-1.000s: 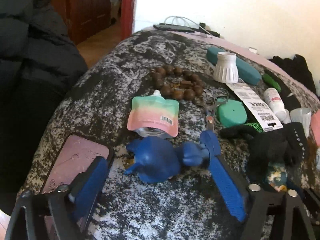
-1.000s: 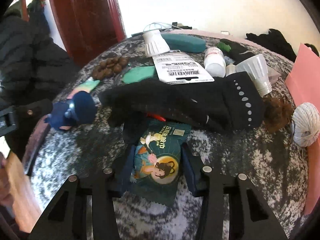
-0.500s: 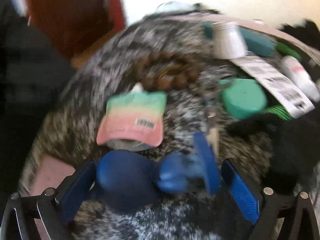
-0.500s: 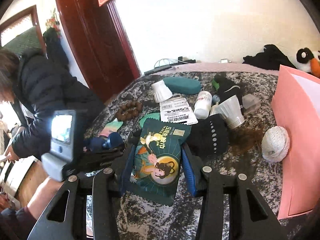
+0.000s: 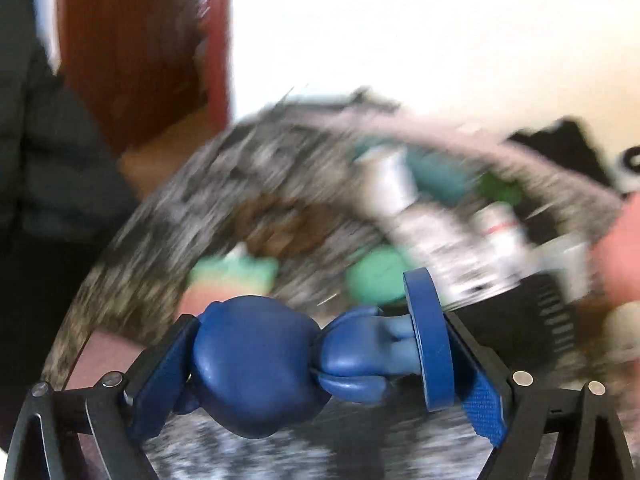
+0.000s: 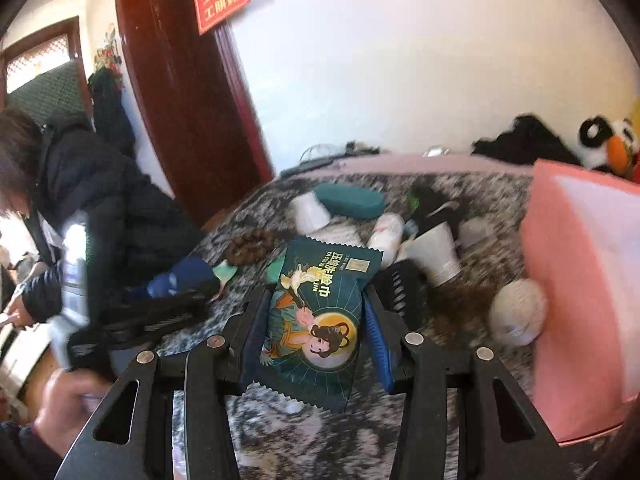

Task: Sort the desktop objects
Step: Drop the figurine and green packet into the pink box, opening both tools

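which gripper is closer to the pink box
Right. The right gripper, holding the green packet, is just beside the pink box; the left gripper is farther away across the table.

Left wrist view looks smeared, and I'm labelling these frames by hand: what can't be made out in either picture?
- Left wrist view: motion blur smears everything on the table; only the blue toy in the left gripper is sharp.
- Right wrist view: the green packet in the right gripper hides the table behind it.
- Right wrist view: the pink box is cut off by the right edge; its inside is unseen.

Blue figurine (image 5: 256,364), dark green illustrated packet (image 6: 320,320), seemingly grey-mottled tabletop (image 6: 500,196).
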A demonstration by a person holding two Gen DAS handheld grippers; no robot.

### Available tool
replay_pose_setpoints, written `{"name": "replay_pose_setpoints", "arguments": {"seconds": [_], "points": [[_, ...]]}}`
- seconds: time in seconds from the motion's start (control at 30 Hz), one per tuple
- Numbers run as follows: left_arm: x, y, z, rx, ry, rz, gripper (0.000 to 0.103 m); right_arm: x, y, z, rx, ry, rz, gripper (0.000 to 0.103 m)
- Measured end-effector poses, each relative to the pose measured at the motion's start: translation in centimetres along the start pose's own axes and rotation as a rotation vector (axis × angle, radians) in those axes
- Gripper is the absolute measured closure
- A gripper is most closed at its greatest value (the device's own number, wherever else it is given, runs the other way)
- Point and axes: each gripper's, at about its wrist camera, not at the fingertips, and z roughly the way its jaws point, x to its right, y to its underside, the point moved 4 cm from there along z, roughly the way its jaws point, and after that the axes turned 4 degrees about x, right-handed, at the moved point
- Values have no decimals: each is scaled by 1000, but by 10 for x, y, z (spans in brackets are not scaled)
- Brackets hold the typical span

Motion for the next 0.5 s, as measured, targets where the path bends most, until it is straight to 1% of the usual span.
{"name": "replay_pose_setpoints", "arguments": {"seconds": [0.07,0.17,0.23,0.3,0.4,0.5], "points": [[32,-12,-19,52,71,38,8,13,-8,-17,49,43,5,55],[89,-27,-45,115,193,100,8,45,-22,-53,144,139,23,55],[126,-30,-57,132,268,133,8,76,-29,-86,220,233,50,55],[168,-29,-61,130,347,158,7,104,-31,-110,261,316,72,55],[229,-24,-60,109,444,178,7,158,-25,-141,264,457,125,55],[291,-11,-61,75,547,201,7,204,-14,-160,230,545,192,55]]}}
